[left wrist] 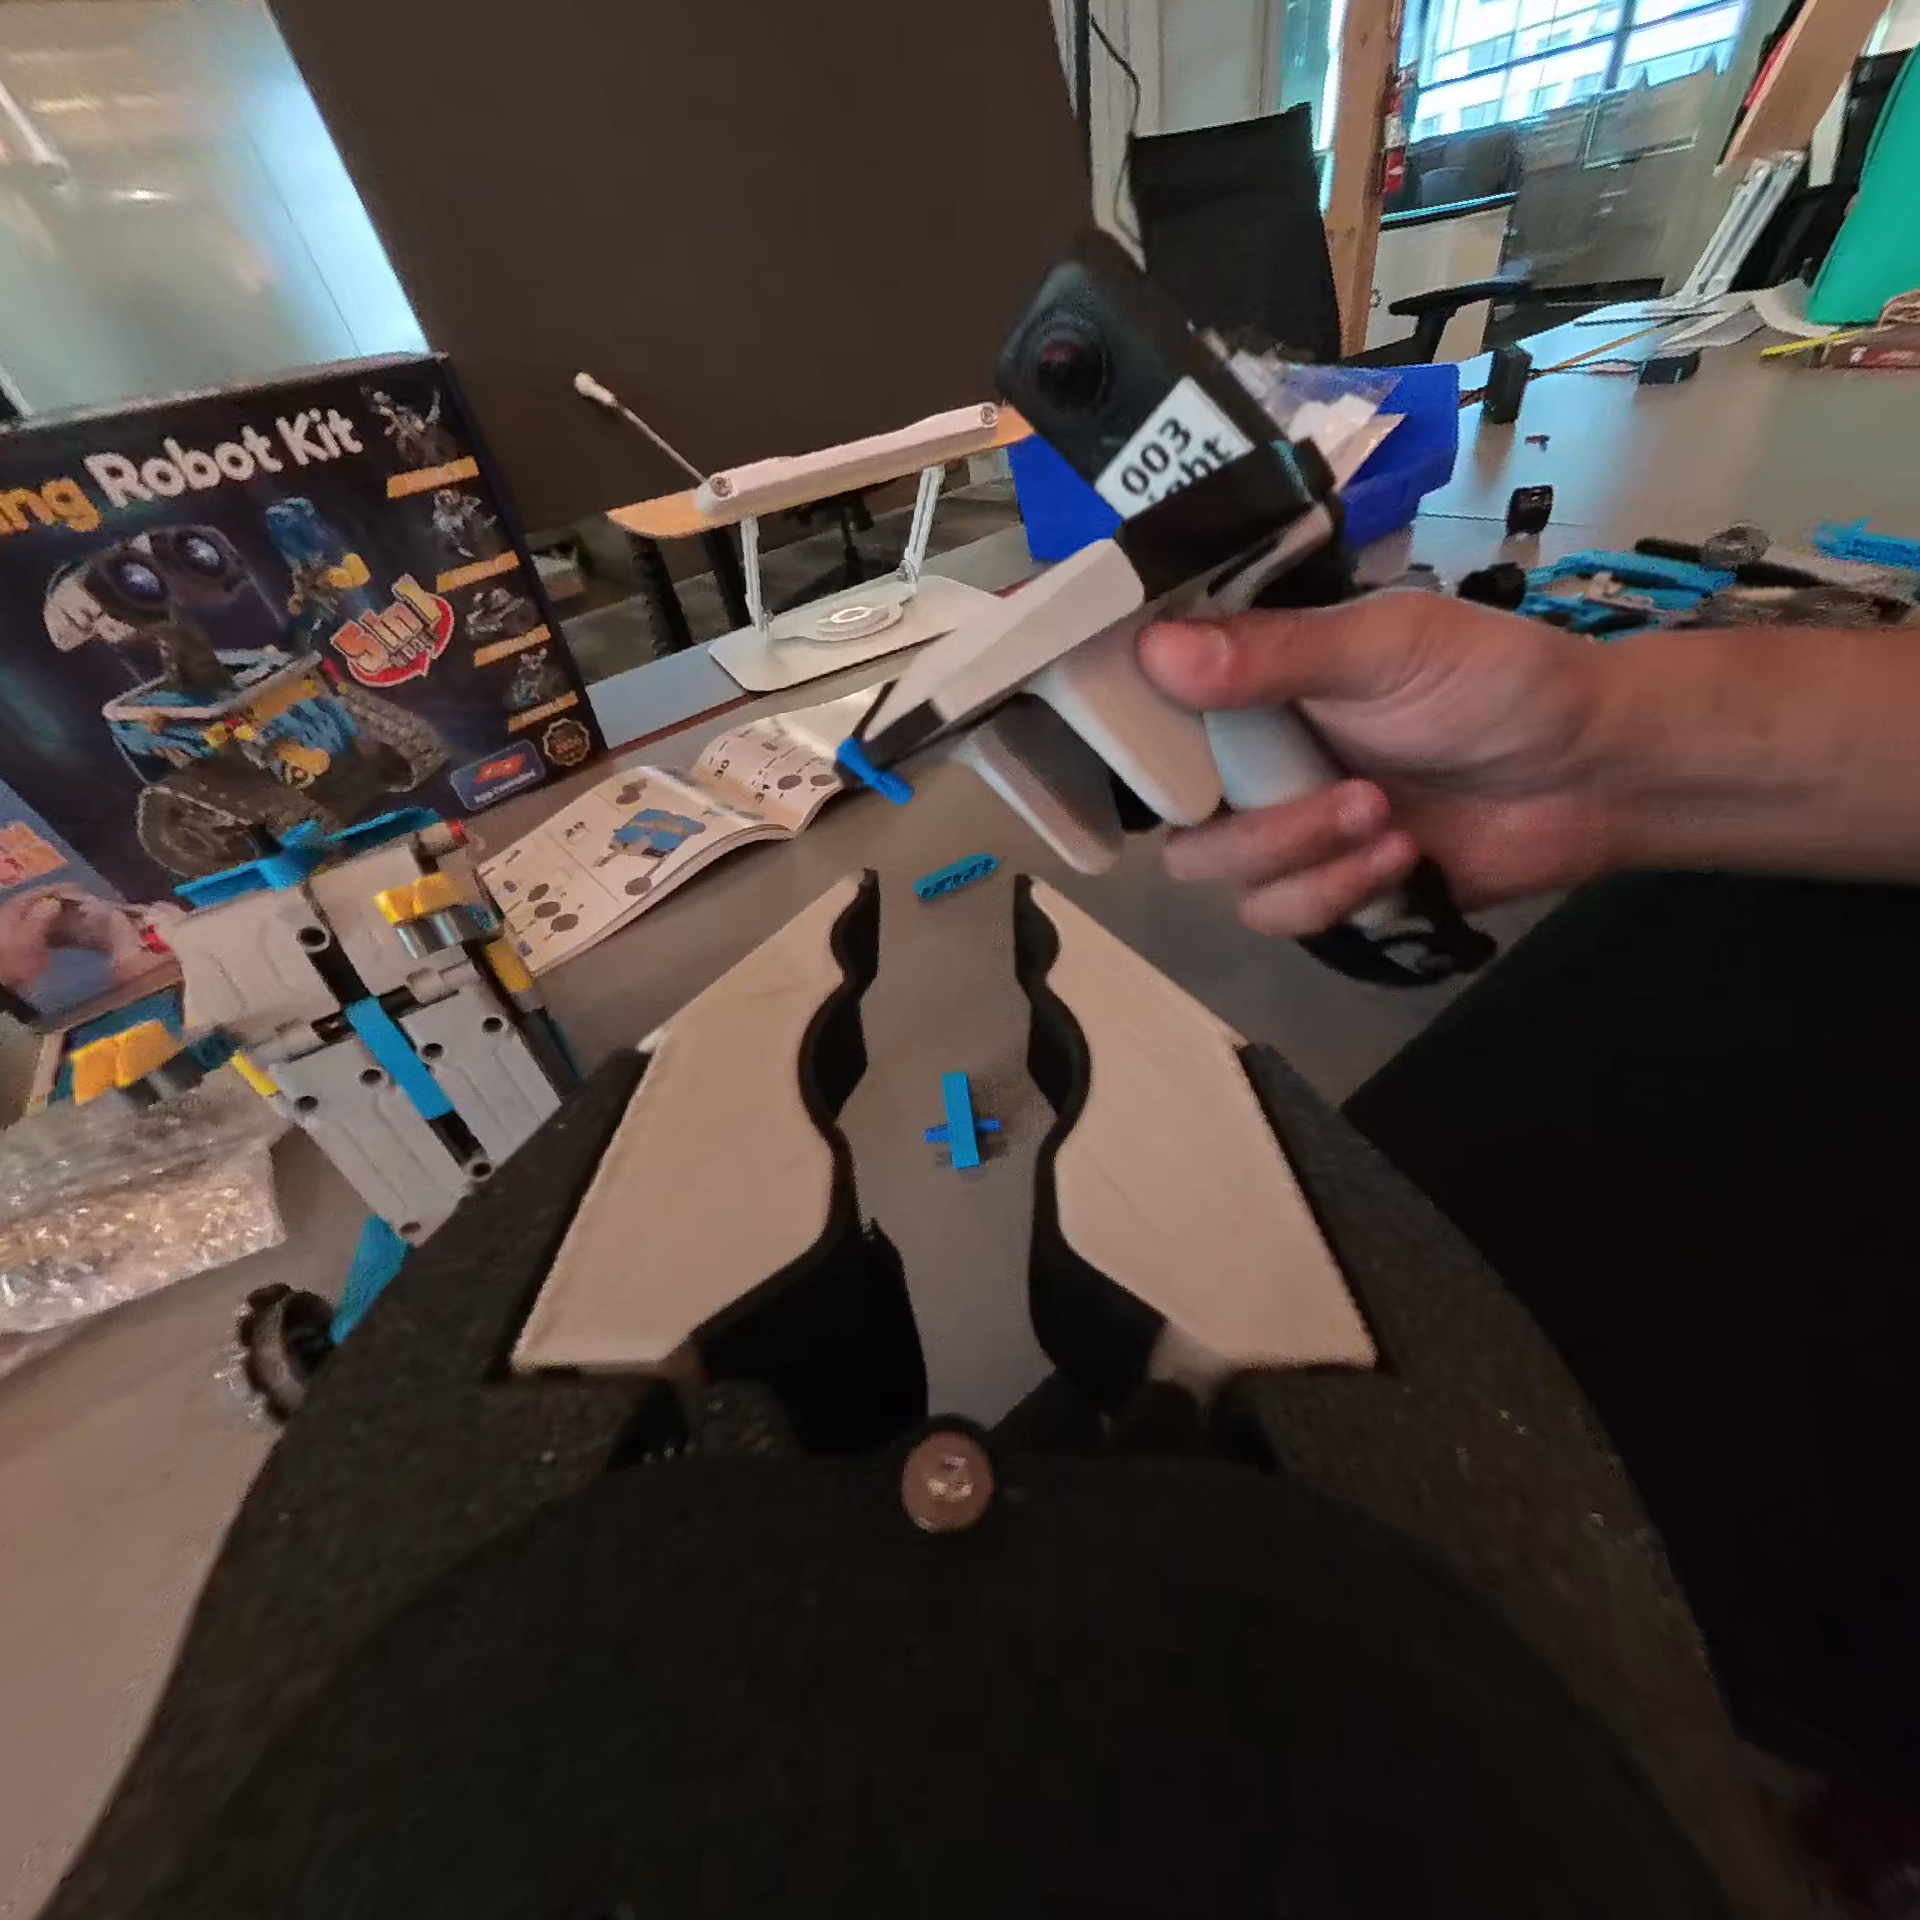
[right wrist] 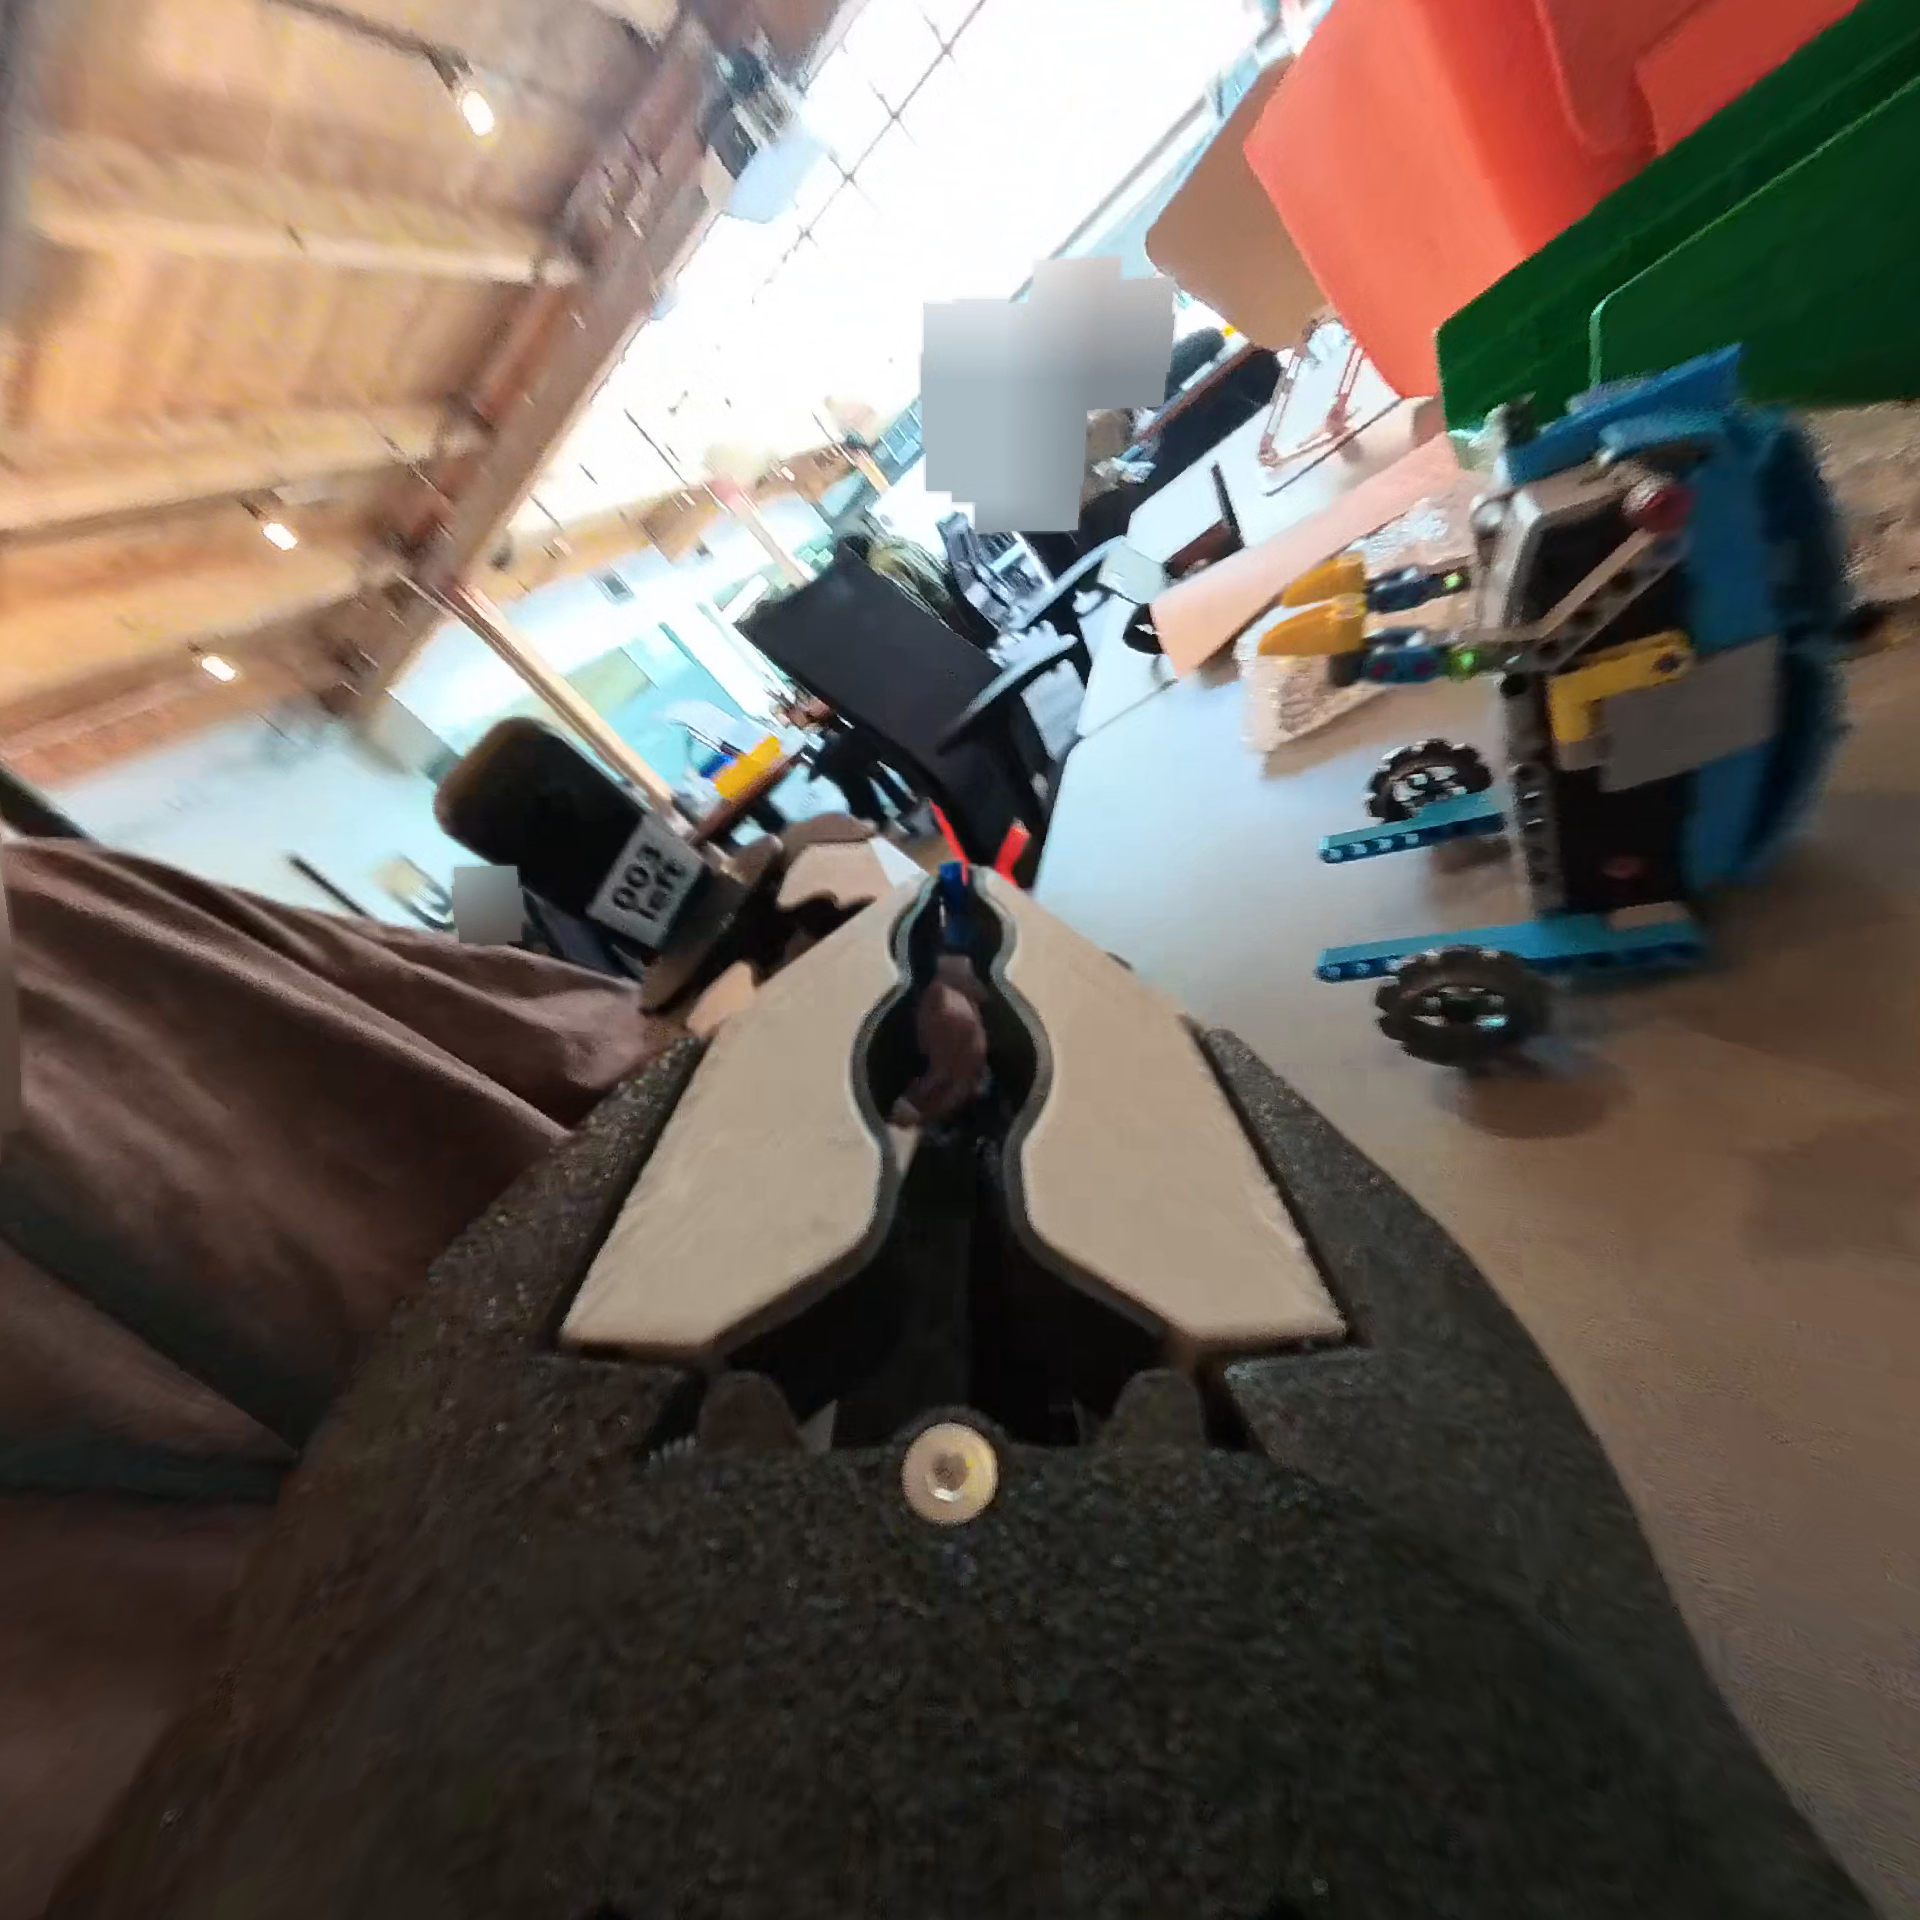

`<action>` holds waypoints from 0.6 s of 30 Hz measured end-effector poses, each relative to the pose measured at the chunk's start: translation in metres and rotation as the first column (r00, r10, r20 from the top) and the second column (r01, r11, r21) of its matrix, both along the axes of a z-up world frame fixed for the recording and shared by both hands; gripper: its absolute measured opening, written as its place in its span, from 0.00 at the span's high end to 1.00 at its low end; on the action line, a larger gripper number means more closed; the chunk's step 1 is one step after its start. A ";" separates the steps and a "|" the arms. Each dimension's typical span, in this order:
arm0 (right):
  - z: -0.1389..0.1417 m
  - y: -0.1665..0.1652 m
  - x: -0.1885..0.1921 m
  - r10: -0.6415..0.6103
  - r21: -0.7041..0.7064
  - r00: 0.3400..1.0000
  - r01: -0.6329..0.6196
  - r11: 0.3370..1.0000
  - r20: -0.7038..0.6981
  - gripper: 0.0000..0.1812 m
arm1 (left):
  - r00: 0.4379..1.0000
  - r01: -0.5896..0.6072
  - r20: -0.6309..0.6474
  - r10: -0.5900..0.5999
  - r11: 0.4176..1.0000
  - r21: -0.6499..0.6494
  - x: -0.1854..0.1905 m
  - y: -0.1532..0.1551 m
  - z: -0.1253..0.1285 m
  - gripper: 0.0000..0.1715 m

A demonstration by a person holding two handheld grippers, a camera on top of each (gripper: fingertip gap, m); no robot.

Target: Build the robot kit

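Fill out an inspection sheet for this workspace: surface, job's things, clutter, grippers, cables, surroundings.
Surface: grey table, mostly bare at centre.
Job's things: half-built brick robot; open instruction booklet; kit box; blue cross piece and blue beam lying loose.
Clutter: plastic bag; blue parts pile; blue bin; white stand.
Grippers: left gripper jaws open above the cross piece; right gripper shut on a small blue pin.
Cables: nothing seen on the table.
Surroundings: office chairs, windows.
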State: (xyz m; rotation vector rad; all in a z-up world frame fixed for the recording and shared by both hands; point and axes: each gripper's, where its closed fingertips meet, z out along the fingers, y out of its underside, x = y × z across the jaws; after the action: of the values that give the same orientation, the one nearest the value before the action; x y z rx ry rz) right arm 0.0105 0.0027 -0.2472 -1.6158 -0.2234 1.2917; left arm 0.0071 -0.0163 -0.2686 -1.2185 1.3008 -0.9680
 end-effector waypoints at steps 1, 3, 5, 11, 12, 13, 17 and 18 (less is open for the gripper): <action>0.000 0.001 -0.004 0.005 -0.016 0.999 -0.006 1.000 -0.048 0.98 | 1.000 -0.017 -0.004 0.017 1.000 -0.007 0.002 0.000 -0.001 0.84; -0.003 0.002 -0.010 0.007 -0.053 0.994 -0.013 0.999 -0.105 0.98 | 0.999 -0.054 0.007 0.054 0.999 -0.005 0.003 0.002 0.002 0.84; -0.008 0.004 -0.014 -0.013 -0.064 0.995 0.007 0.998 -0.102 0.98 | 0.996 -0.085 0.015 0.086 0.996 -0.023 0.002 0.006 0.003 0.85; -0.014 0.004 -0.021 -0.005 -0.060 0.999 0.002 0.998 -0.051 0.98 | 0.992 -0.125 -0.004 0.125 0.989 -0.075 0.000 0.018 -0.002 0.90; -0.015 0.004 -0.023 -0.006 -0.056 0.999 0.004 0.998 -0.034 0.98 | 0.993 -0.120 -0.001 0.121 0.989 -0.080 0.000 0.018 -0.001 0.92; -0.016 0.004 -0.024 -0.012 -0.046 1.000 0.011 0.999 -0.011 0.98 | 0.993 -0.121 -0.003 0.121 0.990 -0.078 -0.001 0.019 -0.001 0.92; -0.016 0.006 -0.022 -0.045 -0.016 0.998 0.046 0.999 0.036 0.98 | 0.989 -0.144 -0.021 0.143 0.989 -0.019 -0.003 0.021 -0.004 0.97; -0.017 0.006 -0.021 -0.049 -0.020 0.998 0.050 0.999 0.045 0.98 | 0.987 -0.154 -0.033 0.155 0.988 0.017 -0.004 0.023 -0.005 0.98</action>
State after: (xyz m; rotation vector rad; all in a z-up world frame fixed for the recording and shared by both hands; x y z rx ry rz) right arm -0.0101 0.0091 -0.2644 -1.6588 -0.1958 1.2251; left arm 0.0032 0.0068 -0.2739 -1.3097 1.2185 -0.8281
